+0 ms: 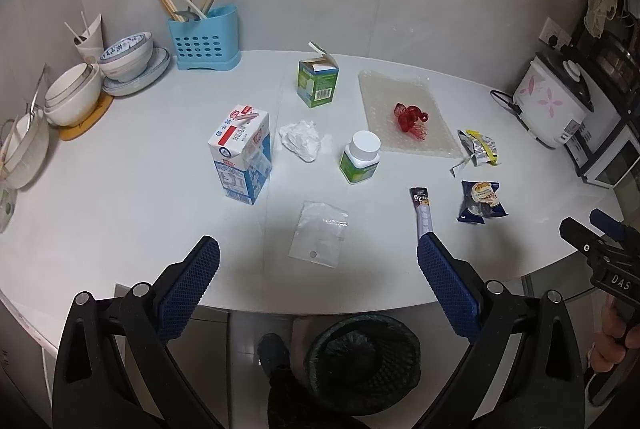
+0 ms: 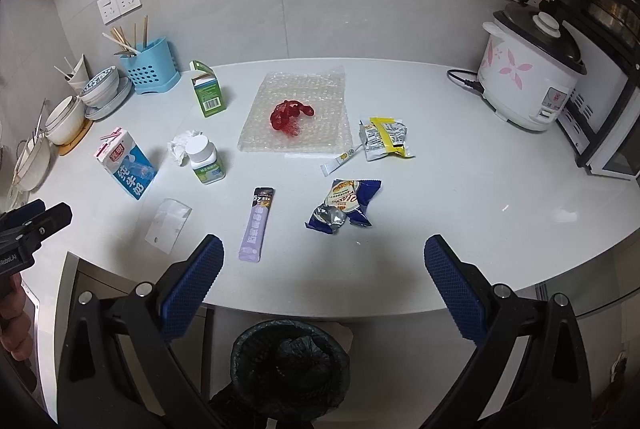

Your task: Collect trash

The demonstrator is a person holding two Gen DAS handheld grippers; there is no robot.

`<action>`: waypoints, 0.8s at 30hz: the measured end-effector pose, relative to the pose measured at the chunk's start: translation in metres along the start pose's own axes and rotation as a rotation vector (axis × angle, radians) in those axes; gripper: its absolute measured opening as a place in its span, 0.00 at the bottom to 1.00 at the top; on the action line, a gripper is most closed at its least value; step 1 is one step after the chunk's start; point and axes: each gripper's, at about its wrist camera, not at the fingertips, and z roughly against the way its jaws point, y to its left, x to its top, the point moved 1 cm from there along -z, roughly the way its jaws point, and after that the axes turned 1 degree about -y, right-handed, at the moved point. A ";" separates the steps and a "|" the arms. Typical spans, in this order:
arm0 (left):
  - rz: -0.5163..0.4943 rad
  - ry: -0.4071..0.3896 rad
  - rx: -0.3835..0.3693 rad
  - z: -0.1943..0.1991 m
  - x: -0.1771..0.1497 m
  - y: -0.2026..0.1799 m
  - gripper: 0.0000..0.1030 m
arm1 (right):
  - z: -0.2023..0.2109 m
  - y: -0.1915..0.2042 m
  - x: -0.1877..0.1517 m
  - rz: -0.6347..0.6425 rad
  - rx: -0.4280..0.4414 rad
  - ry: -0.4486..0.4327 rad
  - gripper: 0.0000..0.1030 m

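Trash lies on the white counter [image 1: 120,197]: a milk carton [image 1: 241,153], a crumpled tissue [image 1: 301,140], a green box [image 1: 318,81], a white-capped bottle [image 1: 360,157], a clear plastic bag [image 1: 319,239], a purple sachet [image 2: 257,225], a blue snack wrapper [image 2: 346,207], a yellow-silver wrapper [image 2: 384,139], and bubble wrap [image 2: 296,113] with a red plastic piece [image 2: 290,117]. A black bin [image 2: 290,365] stands below the counter's front edge. My left gripper [image 1: 318,265] is open above the front edge. My right gripper [image 2: 324,265] is open, empty, beside it.
Bowls and plates [image 1: 120,65] are stacked at the far left. A blue utensil holder [image 1: 205,39] stands by the wall. A rice cooker [image 2: 528,77] and an oven [image 2: 612,133] are at the right.
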 end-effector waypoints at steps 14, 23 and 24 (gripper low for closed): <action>-0.009 0.008 0.009 0.001 0.001 -0.001 0.94 | -0.002 -0.002 -0.001 -0.017 0.017 0.007 0.93; -0.016 0.012 0.006 0.000 0.002 -0.005 0.94 | -0.002 -0.004 0.001 -0.023 0.009 0.004 0.93; -0.016 0.010 0.006 0.000 0.001 -0.005 0.94 | -0.001 -0.004 0.001 -0.023 0.007 0.003 0.93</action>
